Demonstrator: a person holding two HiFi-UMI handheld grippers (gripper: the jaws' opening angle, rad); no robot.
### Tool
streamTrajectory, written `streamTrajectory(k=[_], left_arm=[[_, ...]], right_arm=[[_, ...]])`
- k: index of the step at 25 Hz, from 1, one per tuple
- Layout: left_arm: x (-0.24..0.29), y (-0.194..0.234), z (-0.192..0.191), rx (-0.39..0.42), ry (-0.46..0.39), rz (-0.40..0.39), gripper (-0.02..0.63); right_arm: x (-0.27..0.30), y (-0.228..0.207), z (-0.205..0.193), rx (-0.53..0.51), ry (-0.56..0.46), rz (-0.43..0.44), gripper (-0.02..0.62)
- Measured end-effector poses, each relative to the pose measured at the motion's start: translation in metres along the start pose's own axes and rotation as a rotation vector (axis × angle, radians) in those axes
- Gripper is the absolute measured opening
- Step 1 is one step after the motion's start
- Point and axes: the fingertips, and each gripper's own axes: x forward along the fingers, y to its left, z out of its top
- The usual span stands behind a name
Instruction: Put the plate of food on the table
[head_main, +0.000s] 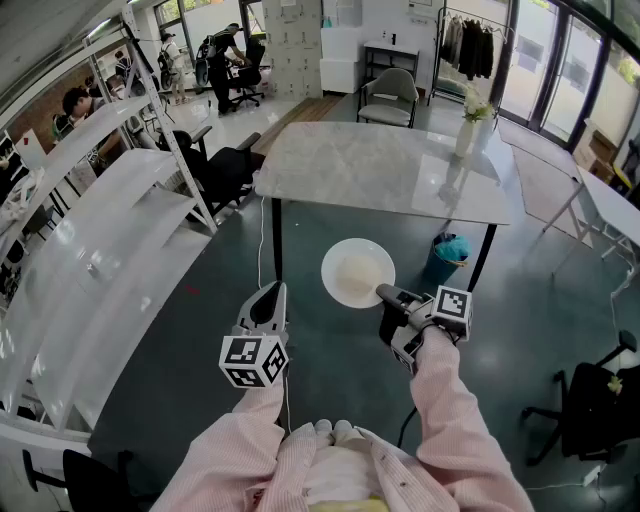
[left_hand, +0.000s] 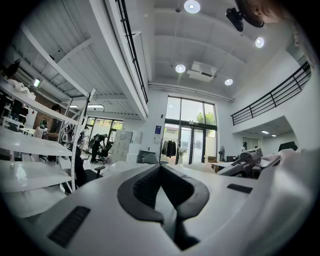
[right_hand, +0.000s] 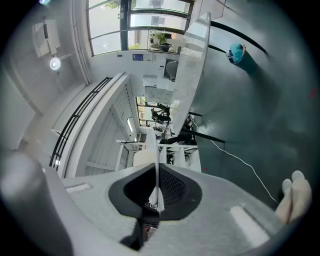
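Your left gripper (head_main: 269, 294) is pressed together on nothing. Just left of your right gripper (head_main: 387, 294), the plate (head_main: 357, 273) hangs over the floor, its rim pinched there. I judge you're mid-carry: the tabletop (head_main: 380, 170) lies ahead, so keep the plate level going forward.
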Motion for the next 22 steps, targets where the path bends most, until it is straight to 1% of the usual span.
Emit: streamTrajectory(k=[11, 17, 22], left_arm=[[-0.002, -0.009, 0.001, 0.003, -0.004, 0.006, -0.009], [-0.005, -0.018, -0.001, 0.009, -0.013, 0.008, -0.008], [-0.006, -0.023, -0.004, 0.004, -0.011, 0.026, -0.008]], right_arm=[[-0.011, 0.0, 0.003, -0.005, -0.003, 0.005, 0.015], [-0.017, -0.004, 0.005, -0.016, 0.005, -0.008, 0.015], [-0.018, -0.007, 0.008, 0.002, 0.017, -0.003, 0.015]])
